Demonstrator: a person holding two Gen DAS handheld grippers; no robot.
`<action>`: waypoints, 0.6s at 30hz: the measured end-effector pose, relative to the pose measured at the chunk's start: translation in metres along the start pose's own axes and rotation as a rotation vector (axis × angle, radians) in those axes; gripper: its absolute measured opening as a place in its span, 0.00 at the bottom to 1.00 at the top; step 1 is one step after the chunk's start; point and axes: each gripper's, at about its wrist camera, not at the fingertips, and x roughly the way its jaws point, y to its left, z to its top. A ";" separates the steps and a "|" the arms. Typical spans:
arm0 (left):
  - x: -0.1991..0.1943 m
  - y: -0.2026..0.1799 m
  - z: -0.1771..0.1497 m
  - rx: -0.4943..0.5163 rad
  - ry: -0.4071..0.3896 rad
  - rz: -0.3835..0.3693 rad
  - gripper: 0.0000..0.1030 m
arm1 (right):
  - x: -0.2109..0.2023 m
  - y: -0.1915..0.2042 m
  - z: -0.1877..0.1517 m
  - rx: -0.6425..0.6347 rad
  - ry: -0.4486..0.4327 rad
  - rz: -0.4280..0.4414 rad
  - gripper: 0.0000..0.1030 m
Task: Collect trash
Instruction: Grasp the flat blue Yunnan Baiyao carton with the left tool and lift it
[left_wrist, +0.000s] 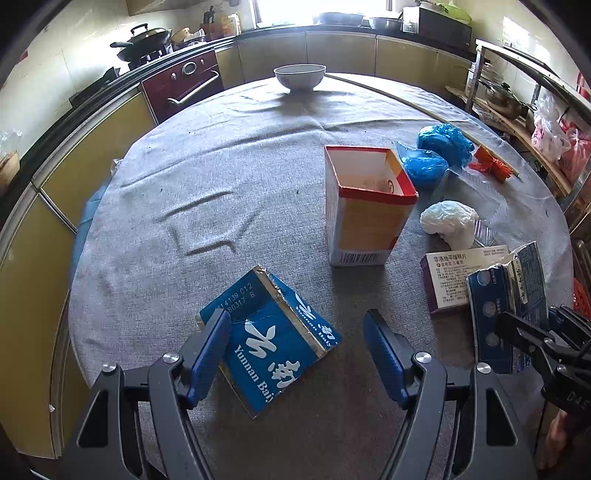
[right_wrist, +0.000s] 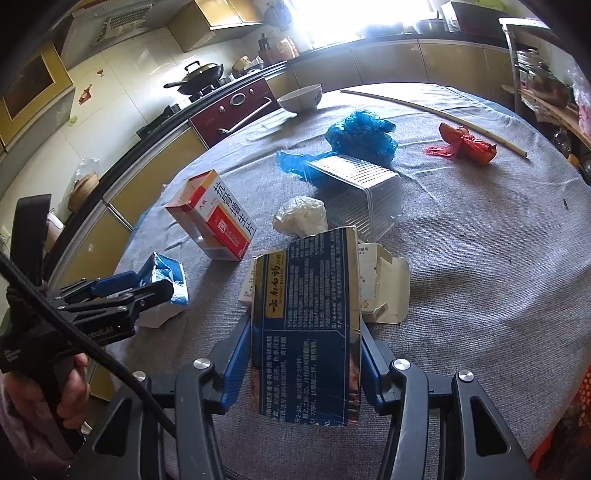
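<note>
My left gripper (left_wrist: 295, 325) is open, its jaws on either side of a flattened blue Yunnan Baiyao carton (left_wrist: 269, 336) lying on the grey table cloth (left_wrist: 221, 177); its left finger touches the carton's edge. It also shows in the right wrist view (right_wrist: 147, 282) over the same carton (right_wrist: 168, 275). My right gripper (right_wrist: 303, 328) is shut on a dark blue toothpaste box (right_wrist: 306, 332) and holds it upright above the table. That box (left_wrist: 506, 306) also shows at the right of the left wrist view. An open red-and-orange box (left_wrist: 365, 206) stands upright at the middle.
Other trash lies on the table: blue plastic bags (right_wrist: 360, 134), a white crumpled bag (right_wrist: 301, 218), a clear plastic tray (right_wrist: 358, 184), a red wrapper (right_wrist: 465, 144), a white medicine box (left_wrist: 450, 277), a long stick (right_wrist: 436, 110). A bowl (left_wrist: 299, 75) stands at the far edge.
</note>
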 end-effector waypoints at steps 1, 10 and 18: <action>0.000 0.000 0.001 0.000 -0.002 0.000 0.72 | 0.001 0.000 0.000 0.000 0.002 -0.001 0.54; 0.001 0.003 0.001 0.001 -0.013 0.004 0.73 | 0.004 0.003 -0.001 -0.005 0.012 -0.010 0.54; 0.002 0.012 -0.001 -0.018 -0.009 0.012 0.73 | 0.004 0.006 0.000 -0.009 0.012 -0.020 0.54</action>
